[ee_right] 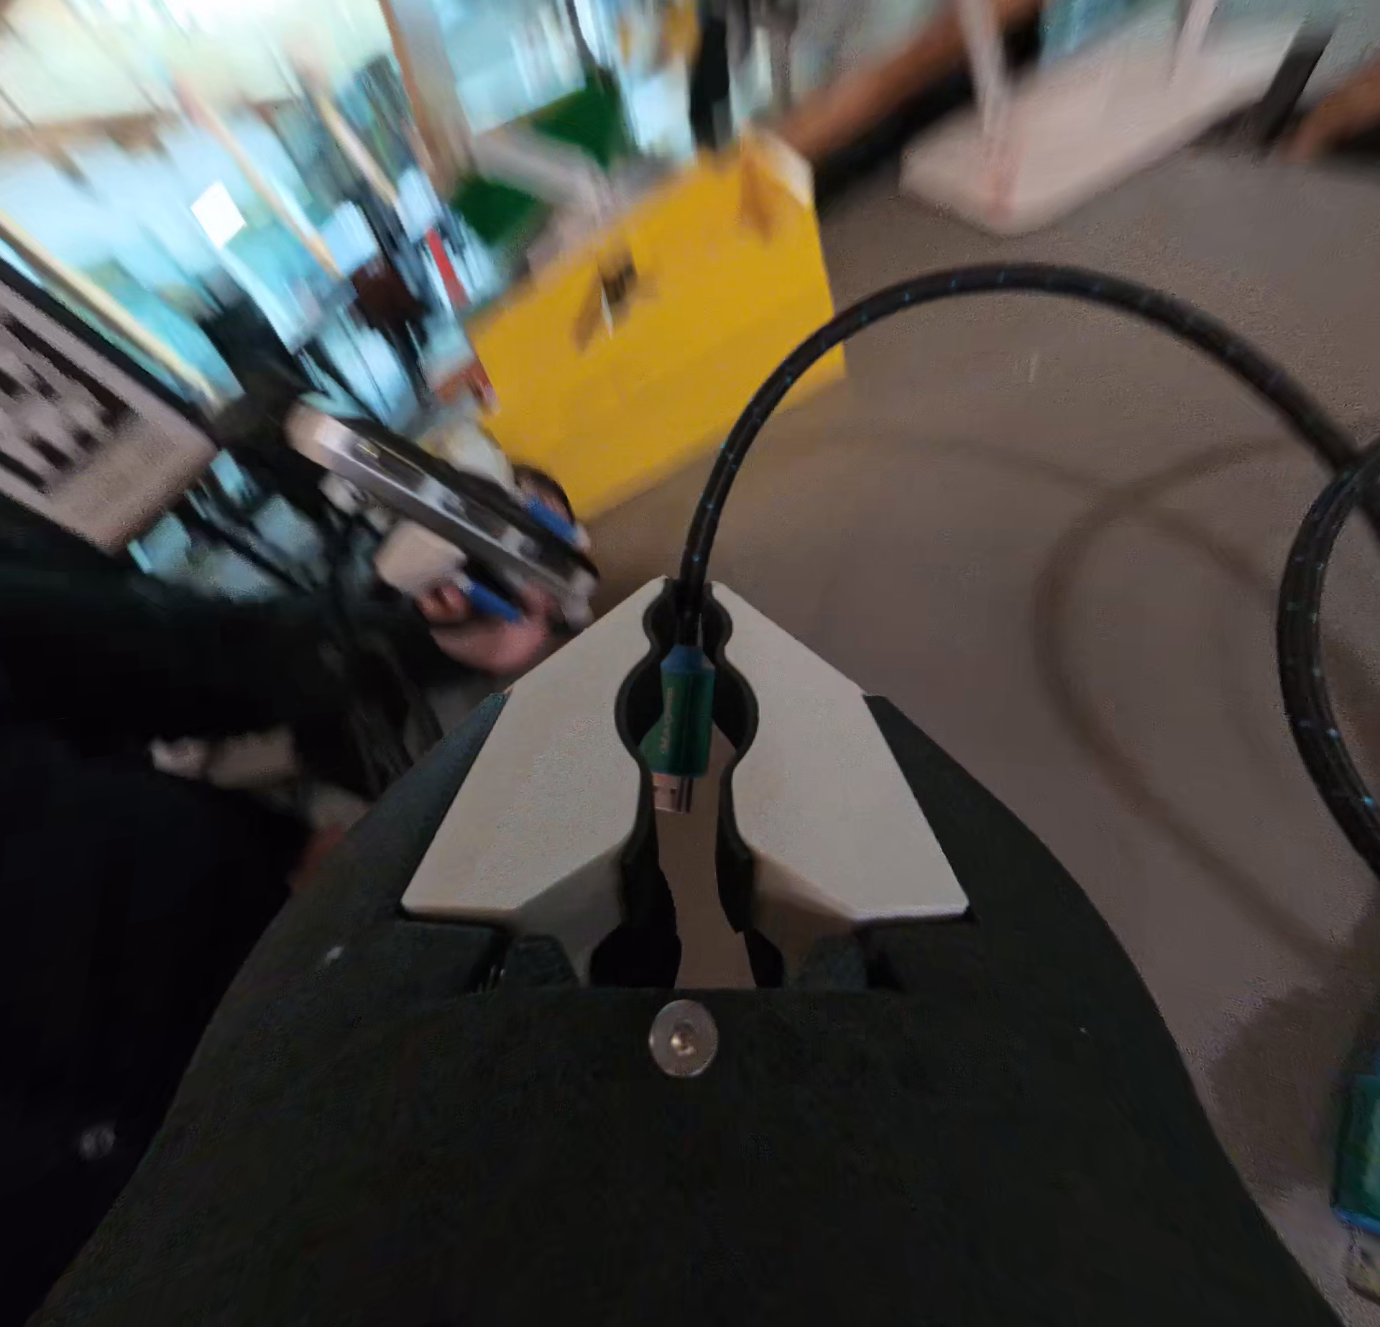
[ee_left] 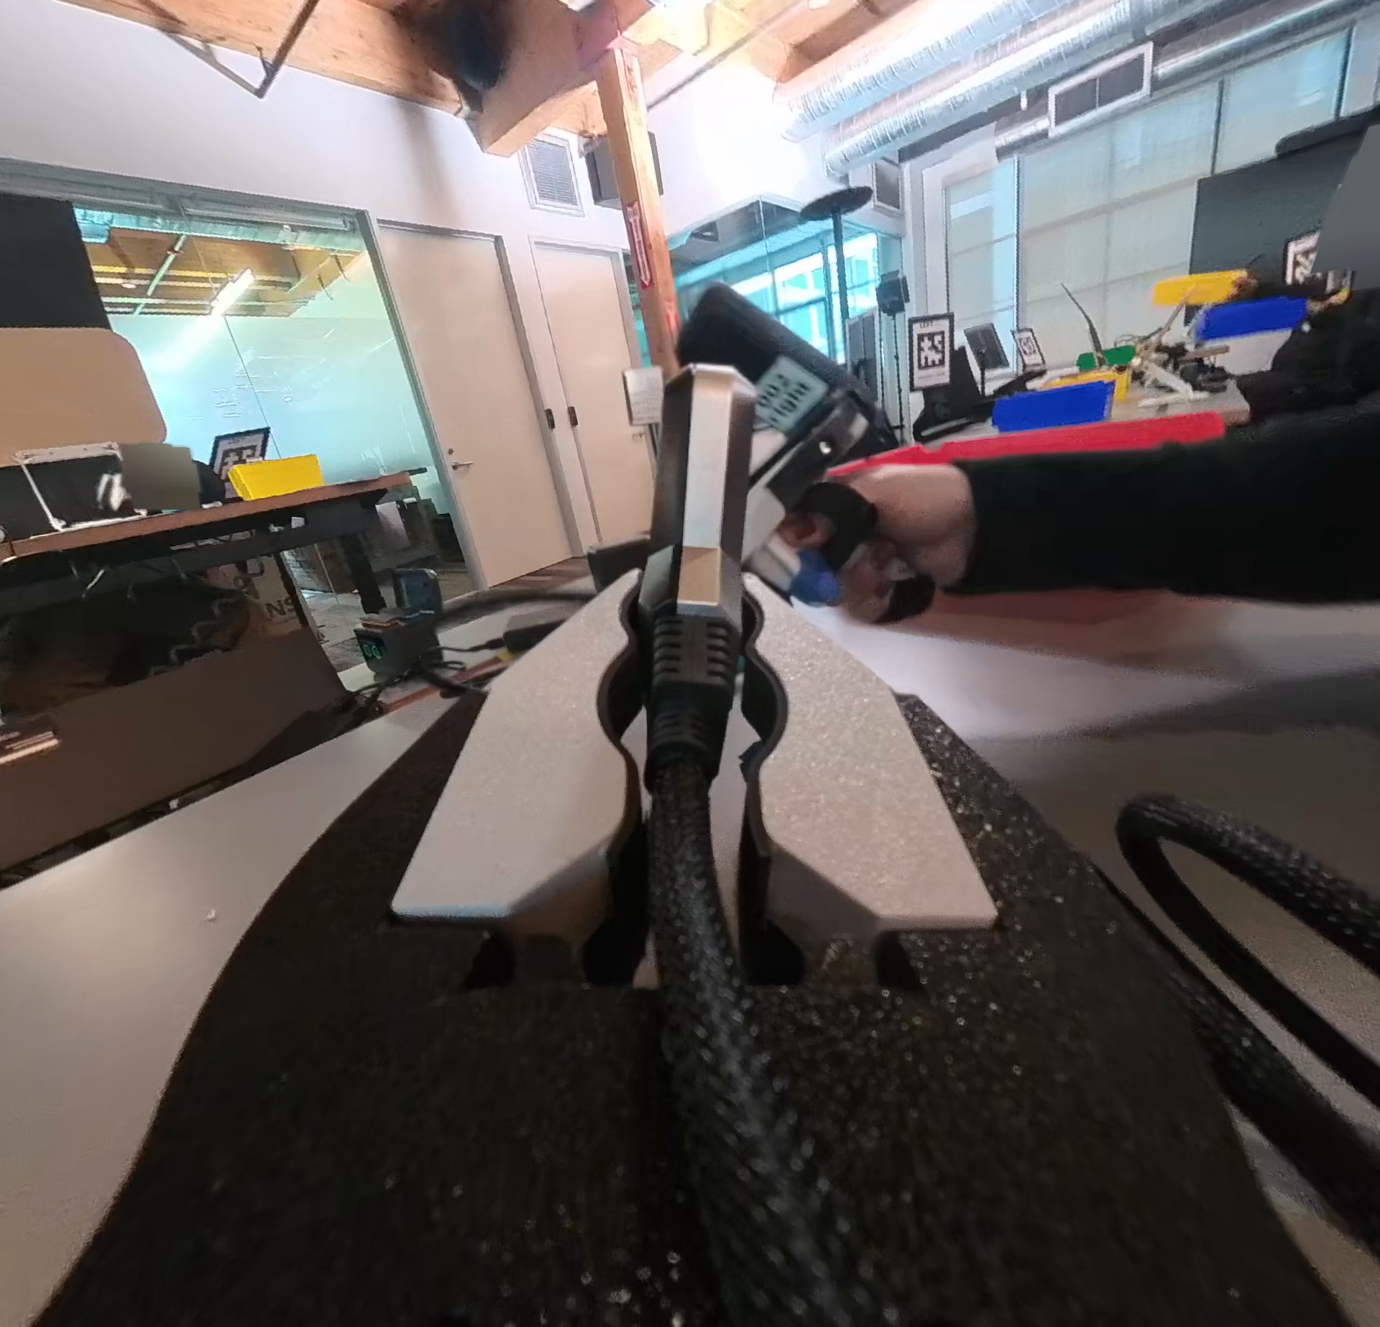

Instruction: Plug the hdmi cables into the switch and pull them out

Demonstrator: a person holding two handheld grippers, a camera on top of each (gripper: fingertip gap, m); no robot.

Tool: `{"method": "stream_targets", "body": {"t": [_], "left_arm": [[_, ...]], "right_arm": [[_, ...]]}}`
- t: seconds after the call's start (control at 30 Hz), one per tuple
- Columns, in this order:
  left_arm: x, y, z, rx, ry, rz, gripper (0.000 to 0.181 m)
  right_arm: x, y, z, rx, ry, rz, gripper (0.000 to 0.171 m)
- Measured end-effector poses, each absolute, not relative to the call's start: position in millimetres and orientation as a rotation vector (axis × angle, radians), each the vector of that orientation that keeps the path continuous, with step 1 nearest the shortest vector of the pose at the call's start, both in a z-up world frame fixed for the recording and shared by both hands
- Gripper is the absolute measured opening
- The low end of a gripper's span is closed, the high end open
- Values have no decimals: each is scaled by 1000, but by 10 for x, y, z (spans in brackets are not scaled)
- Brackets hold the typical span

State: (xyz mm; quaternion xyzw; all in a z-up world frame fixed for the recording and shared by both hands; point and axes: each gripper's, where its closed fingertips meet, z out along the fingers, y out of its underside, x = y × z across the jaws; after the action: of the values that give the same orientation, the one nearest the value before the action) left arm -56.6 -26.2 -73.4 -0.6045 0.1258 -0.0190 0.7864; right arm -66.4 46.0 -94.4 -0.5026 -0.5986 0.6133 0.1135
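In the left wrist view my left gripper is shut on the lower end of a silver HDMI switch, which stands up past the fingertips. A black plug sits in the switch, and its braided cable runs back between my fingers. In the right wrist view my right gripper is shut on a thin black braided cable just behind its green plug. The plug's metal tip points back toward the camera. The right gripper also shows in the left wrist view, held by a hand.
A black cable loop lies on the light table at the right and also shows in the right wrist view. A yellow box stands ahead. Red and blue bins sit on a far table. The right wrist view is blurred. Across from one pair of fingers to the other is roughly 8 cm.
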Motion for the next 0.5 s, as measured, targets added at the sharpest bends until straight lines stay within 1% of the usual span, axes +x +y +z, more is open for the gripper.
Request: {"method": "stream_targets", "body": {"t": [0.1, 0.23, 0.33, 0.5], "left_arm": [[-580, -194, -581, -1241, 203, -89, 19], [-475, -20, -457, -1183, 165, -161, 19], [-357, 146, -468, -1183, 188, -153, 19], [-238, 289, -501, -1176, 199, -192, 19]], "right_arm": [[-582, 706, -447, -1319, -1264, 2104, 4], [-422, 993, -91, -1217, -730, 2390, 4], [-378, 1037, -59, -1194, -613, 2462, 4], [-307, 1050, -89, -1132, -568, 2502, 4]]}}
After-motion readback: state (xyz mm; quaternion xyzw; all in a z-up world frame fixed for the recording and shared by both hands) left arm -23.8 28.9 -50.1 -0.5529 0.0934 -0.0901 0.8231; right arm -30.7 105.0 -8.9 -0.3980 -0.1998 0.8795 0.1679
